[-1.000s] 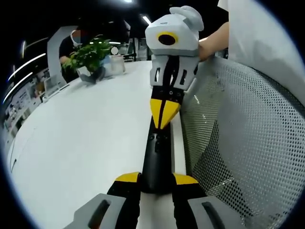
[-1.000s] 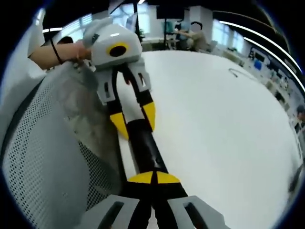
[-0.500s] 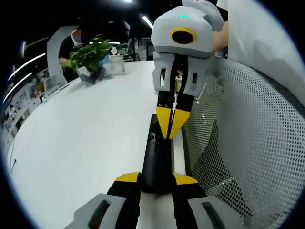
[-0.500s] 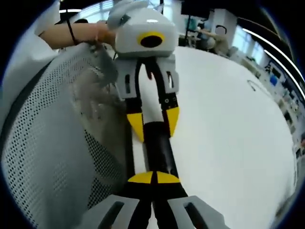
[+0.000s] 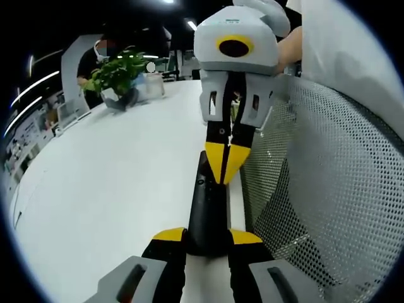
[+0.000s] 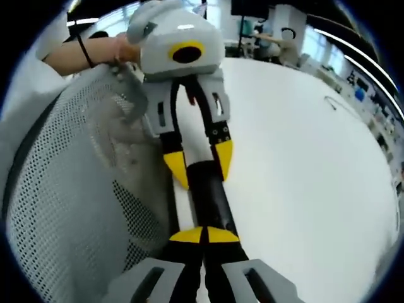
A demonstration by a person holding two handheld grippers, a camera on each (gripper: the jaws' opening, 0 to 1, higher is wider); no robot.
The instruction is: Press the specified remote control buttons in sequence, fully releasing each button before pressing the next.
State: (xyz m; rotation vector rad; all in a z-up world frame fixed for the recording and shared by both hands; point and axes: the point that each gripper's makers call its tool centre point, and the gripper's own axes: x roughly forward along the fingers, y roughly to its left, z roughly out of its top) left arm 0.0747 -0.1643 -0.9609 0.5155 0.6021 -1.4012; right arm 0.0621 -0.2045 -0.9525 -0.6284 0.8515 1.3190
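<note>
Compared with half a second ago, the right gripper (image 5: 222, 165) sits slightly lower over the remote control (image 5: 207, 214), its yellow tips pressed together on the upper face. The left gripper (image 5: 207, 238) pinches the single slim black remote's near end, low centre of frame, on the white table (image 5: 113, 189). One potted plant (image 5: 120, 76) stands upper left.

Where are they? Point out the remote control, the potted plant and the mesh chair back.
remote control (image 5: 207, 211): left gripper view, middle of its black body.
potted plant (image 5: 120, 71): left gripper view, green leaves.
mesh chair back (image 6: 69, 208): right gripper view, perforated panel.
</note>
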